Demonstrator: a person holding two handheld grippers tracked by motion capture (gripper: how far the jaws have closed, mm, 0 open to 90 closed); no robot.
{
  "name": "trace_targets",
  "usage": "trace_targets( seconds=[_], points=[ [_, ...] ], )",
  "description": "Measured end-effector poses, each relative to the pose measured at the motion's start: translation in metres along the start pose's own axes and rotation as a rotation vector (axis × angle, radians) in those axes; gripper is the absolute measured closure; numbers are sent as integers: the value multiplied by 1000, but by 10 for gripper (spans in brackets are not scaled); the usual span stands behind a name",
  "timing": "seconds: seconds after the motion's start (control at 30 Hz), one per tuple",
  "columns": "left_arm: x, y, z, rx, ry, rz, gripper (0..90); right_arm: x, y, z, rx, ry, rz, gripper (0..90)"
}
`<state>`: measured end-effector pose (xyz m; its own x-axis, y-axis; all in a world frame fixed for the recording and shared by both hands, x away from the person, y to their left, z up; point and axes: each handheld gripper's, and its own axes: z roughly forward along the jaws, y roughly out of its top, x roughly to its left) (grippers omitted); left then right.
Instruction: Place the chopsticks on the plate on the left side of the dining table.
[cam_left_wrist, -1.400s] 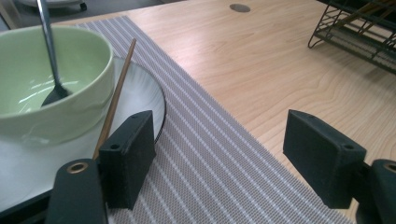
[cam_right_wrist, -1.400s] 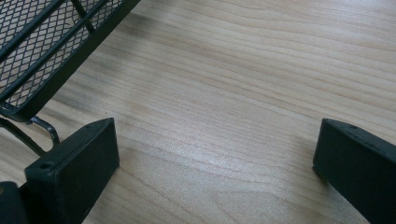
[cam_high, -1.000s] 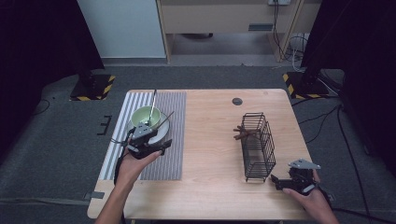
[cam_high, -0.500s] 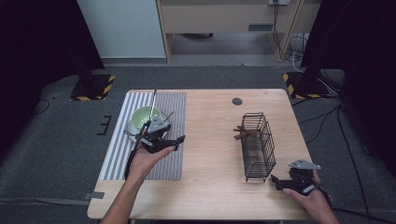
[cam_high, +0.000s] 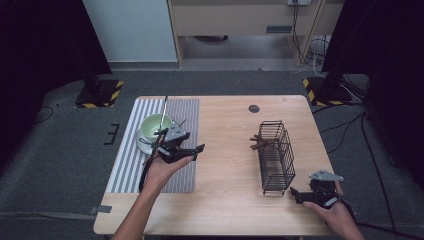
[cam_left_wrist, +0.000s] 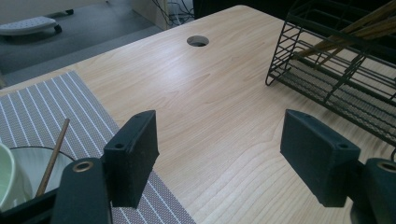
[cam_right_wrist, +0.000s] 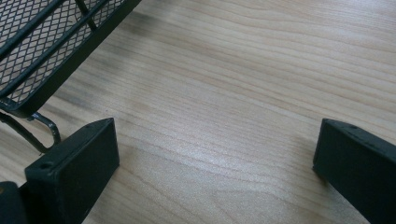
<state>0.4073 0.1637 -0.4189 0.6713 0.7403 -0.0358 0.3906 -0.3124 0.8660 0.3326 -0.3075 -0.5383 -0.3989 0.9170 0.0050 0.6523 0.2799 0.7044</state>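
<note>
My left gripper (cam_high: 199, 149) hovers over the right edge of the striped mat (cam_high: 182, 107), pointing right toward the basket. Its jaws stand open with nothing between them (cam_left_wrist: 219, 158) and have just been closing slightly. Behind it a pale green bowl (cam_high: 154, 125) sits on a saucer, with a brown chopstick (cam_left_wrist: 53, 156) leaning in it. A black wire basket (cam_high: 275, 155) lies on its side at the right, brown chopsticks (cam_high: 257, 143) poking from it. My right gripper (cam_high: 296, 193) rests near the front right edge beside the basket's foot (cam_right_wrist: 44, 135), open and empty (cam_right_wrist: 215, 158).
The wooden table (cam_high: 225, 165) has a round cable hole (cam_high: 254, 108) near its far edge. Bare wood lies between the mat and the basket (cam_left_wrist: 336, 79). Dark floor and yellow-black striped stand bases (cam_high: 97, 94) surround the table.
My left gripper has moved right, from beside the bowl to the mat's right edge, and turned to face the basket. The right gripper has stayed where it was.
</note>
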Motion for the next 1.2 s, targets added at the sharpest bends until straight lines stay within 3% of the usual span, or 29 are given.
trace_targets(
  seconds=[0.17,0.57,0.83,1.2],
  points=[
    [-4,4,3,1,-1,0,308,0,0,0,1,1,-1,4],
    [-24,19,23,5,-58,41,377,0,0,0,0,5,-7,4],
    [-36,28,26,19,-82,67,399,0,0,0,-1,4,-7,4],
    [-54,40,32,3,-113,94,447,0,0,0,0,5,-7,4]
  ],
)
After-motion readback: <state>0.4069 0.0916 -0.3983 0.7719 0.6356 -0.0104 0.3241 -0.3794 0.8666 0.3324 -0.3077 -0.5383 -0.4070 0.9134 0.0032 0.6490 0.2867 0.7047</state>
